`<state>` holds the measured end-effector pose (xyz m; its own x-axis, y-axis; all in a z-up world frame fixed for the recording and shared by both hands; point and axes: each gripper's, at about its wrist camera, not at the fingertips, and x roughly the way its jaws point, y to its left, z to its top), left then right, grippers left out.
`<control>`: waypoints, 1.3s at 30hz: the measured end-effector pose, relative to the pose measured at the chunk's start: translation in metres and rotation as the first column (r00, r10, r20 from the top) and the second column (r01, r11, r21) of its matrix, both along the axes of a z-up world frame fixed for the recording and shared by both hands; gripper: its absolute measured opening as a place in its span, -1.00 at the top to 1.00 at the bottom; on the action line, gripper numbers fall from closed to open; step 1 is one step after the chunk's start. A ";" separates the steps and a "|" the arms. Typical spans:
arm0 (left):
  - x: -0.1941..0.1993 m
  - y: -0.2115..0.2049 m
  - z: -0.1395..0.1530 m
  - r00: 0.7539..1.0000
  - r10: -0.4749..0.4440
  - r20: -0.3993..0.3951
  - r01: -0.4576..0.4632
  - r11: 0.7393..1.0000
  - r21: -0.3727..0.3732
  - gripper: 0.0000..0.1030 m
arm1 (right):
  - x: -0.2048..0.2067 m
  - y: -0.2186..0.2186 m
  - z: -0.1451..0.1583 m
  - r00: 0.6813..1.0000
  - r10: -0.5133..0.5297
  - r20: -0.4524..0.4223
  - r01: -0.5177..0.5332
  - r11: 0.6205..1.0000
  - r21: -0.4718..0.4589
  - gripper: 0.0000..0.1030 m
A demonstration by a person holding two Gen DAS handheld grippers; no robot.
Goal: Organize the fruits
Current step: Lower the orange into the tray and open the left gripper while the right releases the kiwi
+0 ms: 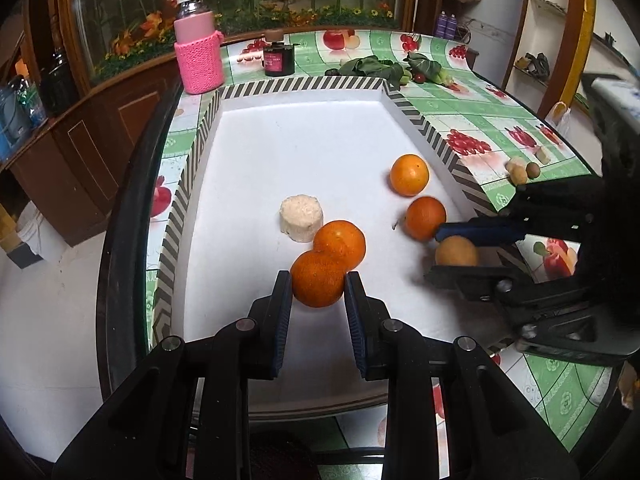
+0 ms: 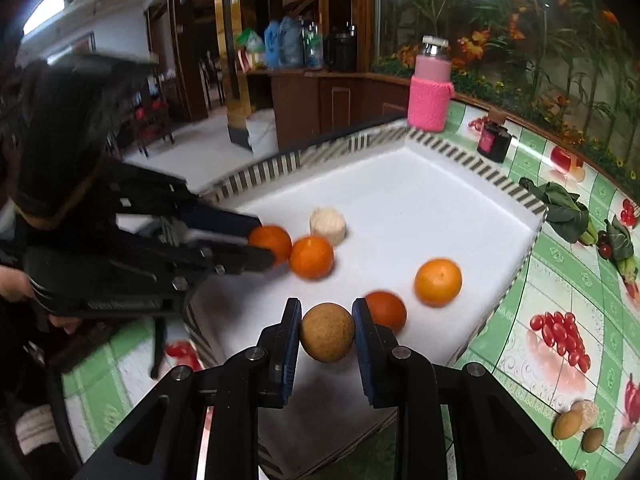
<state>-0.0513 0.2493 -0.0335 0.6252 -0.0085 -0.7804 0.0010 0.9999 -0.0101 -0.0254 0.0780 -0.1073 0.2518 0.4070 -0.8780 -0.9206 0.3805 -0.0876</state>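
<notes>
Both claws have fruit in them right now. The left claw (image 1: 318, 282) is clamped on an orange (image 1: 317, 279), pads pressing its two sides, low over the white tray (image 1: 300, 140). That orange sits right up against a second orange (image 1: 340, 243) just behind it, and a pale round cake-looking thing (image 1: 301, 218) is just beyond that one, a bit to the left.

The right claw (image 2: 327, 330) is squeezing a tan, rough-skinned round fruit (image 2: 327, 332) between its blue pads, also over the tray, near its right-hand wall. Just past its right finger there's a darker orange (image 2: 386, 311), and a brighter orange (image 2: 438, 282) a little further on toward the striped tray edge.

The tray sits on a surface (image 2: 560, 288) covered in a green fruit-print cloth. Out on that cloth, well apart from both claws: a pink knit-sleeved bottle (image 1: 199, 46), a small dark jar (image 1: 279, 56), some leafy greens (image 2: 564, 210) and a few small brownish fruits (image 2: 580, 426) near the edge.
</notes>
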 end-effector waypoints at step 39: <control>0.003 -0.014 -0.008 0.999 -0.037 -0.029 0.039 0.997 0.060 0.49 | -0.001 0.004 -0.014 0.999 -0.040 -0.010 0.039 0.998 -0.059 0.51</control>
<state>-0.0487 0.2354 -0.0410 0.6032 0.0154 -0.7975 0.0398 0.9980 0.0494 -0.0266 0.0822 -0.1218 0.2564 0.3449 -0.9029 -0.9060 0.4112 -0.1002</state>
